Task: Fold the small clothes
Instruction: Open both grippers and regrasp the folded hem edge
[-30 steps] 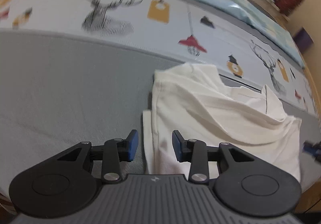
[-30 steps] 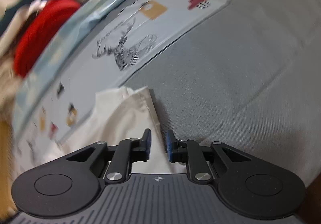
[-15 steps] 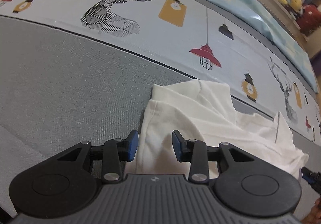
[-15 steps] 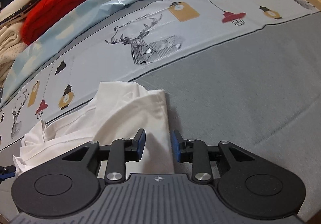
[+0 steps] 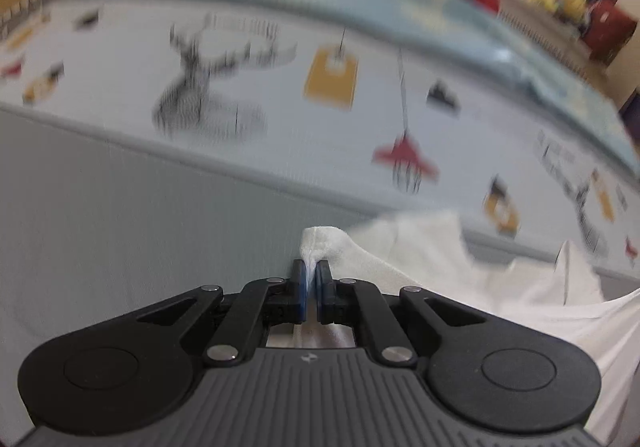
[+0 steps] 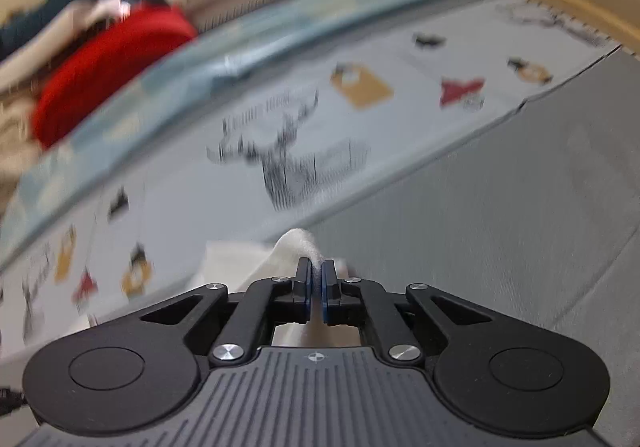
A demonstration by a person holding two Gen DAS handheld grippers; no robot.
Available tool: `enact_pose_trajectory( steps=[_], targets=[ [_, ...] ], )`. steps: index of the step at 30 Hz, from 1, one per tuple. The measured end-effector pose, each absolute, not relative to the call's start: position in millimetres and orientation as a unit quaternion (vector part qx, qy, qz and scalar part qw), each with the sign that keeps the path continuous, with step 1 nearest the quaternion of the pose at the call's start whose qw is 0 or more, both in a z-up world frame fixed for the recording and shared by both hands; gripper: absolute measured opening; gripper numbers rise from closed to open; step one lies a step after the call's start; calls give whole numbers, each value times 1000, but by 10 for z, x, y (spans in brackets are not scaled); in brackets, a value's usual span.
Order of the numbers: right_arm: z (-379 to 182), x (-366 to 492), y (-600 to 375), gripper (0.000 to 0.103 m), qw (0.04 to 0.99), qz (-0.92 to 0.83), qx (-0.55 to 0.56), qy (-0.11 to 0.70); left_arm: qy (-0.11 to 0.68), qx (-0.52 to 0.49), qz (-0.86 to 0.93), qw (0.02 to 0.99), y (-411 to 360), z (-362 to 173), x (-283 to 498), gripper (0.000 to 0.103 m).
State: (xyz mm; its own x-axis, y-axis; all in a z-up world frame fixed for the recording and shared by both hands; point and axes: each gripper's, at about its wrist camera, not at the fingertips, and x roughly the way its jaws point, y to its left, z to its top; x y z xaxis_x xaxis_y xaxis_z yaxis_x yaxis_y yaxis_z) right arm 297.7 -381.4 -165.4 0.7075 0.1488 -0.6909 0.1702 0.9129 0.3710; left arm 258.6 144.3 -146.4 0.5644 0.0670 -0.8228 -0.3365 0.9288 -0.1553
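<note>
Bare grey bedding [image 5: 120,215] is lying open across the left of the left-wrist frame and the right of the right-wrist frame. A red bundle [image 6: 108,67] and blurred clutter are crowding the top edges.

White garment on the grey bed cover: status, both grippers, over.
Left gripper just closed on white cotton garment edge. Right gripper likewise, pinching a fold. Nothing in the way.

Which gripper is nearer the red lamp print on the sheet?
Left. The left gripper, shut on the white garment, has the red lamp print just ahead to its right; from the right gripper it lies farther off.
</note>
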Motion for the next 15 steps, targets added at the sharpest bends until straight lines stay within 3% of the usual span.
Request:
enact_pose_trajectory(
  steps=[6,7,8,9,10,15],
  targets=[
    [-1441,2983,-3795,5,936,-20,204,285,374,-163,139,902,1540,-1257,2599,10],
    [-1451,3014,-3769,7,938,-30,191,287,378,-165,141,900,1552,-1264,2611,22],
    [-1479,3055,-3739,11,937,-52,173,299,390,-172,128,895,1566,-1290,2626,30],
    [-1513,3102,-3734,29,932,-64,164,316,405,-185,112,889,1586,-1323,2647,35],
    [-1545,3123,-3747,37,927,-62,167,332,421,-188,105,881,1588,-1361,2663,35],
    [-1642,3090,-3864,37,902,-24,192,385,485,-182,64,853,1609,-1511,2564,35]
  ],
)
